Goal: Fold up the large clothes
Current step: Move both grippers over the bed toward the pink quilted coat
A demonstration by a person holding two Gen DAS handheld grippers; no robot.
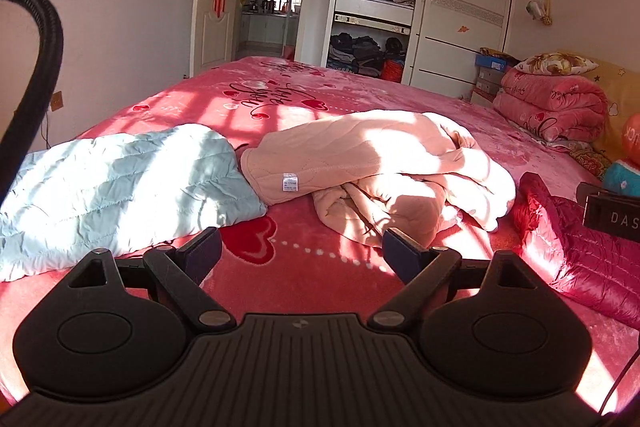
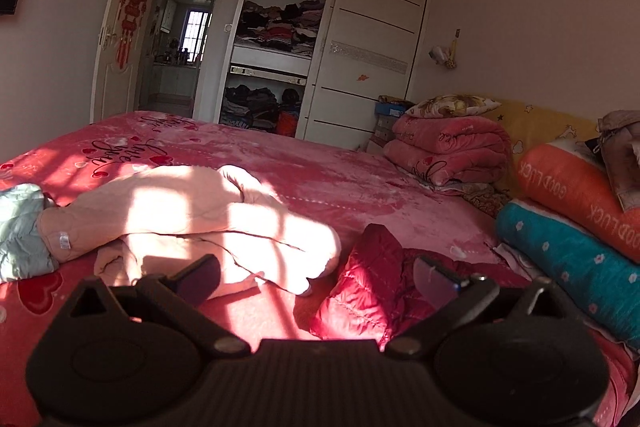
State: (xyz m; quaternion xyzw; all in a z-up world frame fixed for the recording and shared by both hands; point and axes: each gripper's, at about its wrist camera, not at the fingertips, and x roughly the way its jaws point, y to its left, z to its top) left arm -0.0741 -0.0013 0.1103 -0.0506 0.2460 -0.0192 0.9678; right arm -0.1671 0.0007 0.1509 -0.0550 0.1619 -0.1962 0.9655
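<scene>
- Counting garments on your red bed cover [image 1: 312, 279], you have three: a pale blue quilted jacket [image 1: 120, 187] left, a crumpled peach quilted coat [image 1: 360, 163] in the middle, a crimson puffer [image 2: 368, 283] right.
- Your left gripper [image 1: 302, 251] hovers spread and empty before the peach coat.
- Your right gripper [image 2: 320, 279] is spread too, above the puffer.

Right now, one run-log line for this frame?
left gripper open, empty | right gripper open, empty | peach quilted garment crumpled, unfolded | red puffer jacket untouched
</scene>
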